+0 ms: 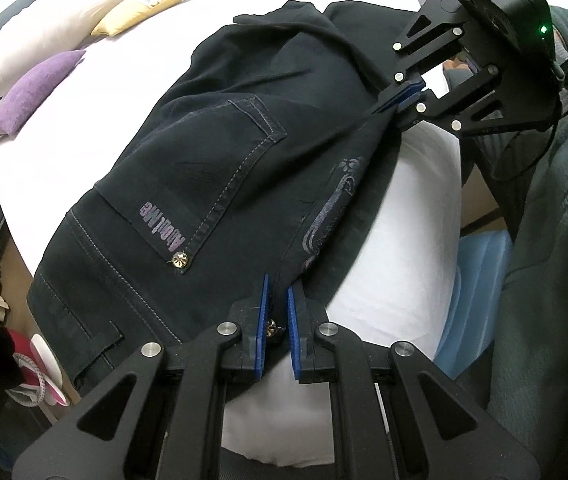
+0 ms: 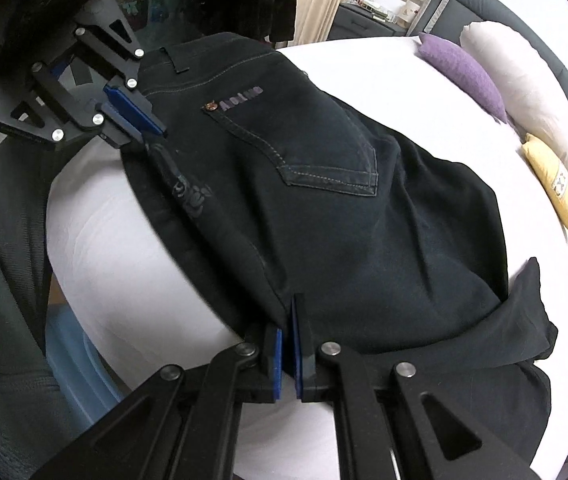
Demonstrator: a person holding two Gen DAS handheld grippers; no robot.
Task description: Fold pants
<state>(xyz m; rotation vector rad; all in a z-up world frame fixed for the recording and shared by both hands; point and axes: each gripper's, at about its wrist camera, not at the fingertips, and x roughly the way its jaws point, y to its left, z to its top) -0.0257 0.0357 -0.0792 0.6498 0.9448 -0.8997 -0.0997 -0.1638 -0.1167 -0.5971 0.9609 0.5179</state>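
Across the white bed: the pants [image 1: 220, 148] lie lengthwise, seat side up, back pocket and printed logo showing, already doubled leg over leg as far as can be judged.
Bed: the mattress [image 1: 395, 248] fills the middle of both views; the pants' near edge hangs just over its rounded side.
Left gripper: at bottom centre of the left wrist view, the left gripper [image 1: 278, 312] is clenched on the waist end, a brass rivet caught between its blue pads [image 1: 263, 320].
Right gripper: at bottom centre of the right wrist view, the right gripper [image 2: 288, 332] is pinched tight on the same long edge further down the leg, fabric pulled taut between the two.
Far end: the leg cuffs [image 2: 531, 312] bunch loosely at the right of the right wrist view, one flap turned up.
Background: pillows [image 1: 44, 56] sit in the upper left of the left wrist view, well apart from the pants.
Step in hand: likely straightening the doubled pants by their edge before a crosswise fold.
Next move: calls for laying the edge flat and smoothing the bunched cuffs, then bringing one end over the other.
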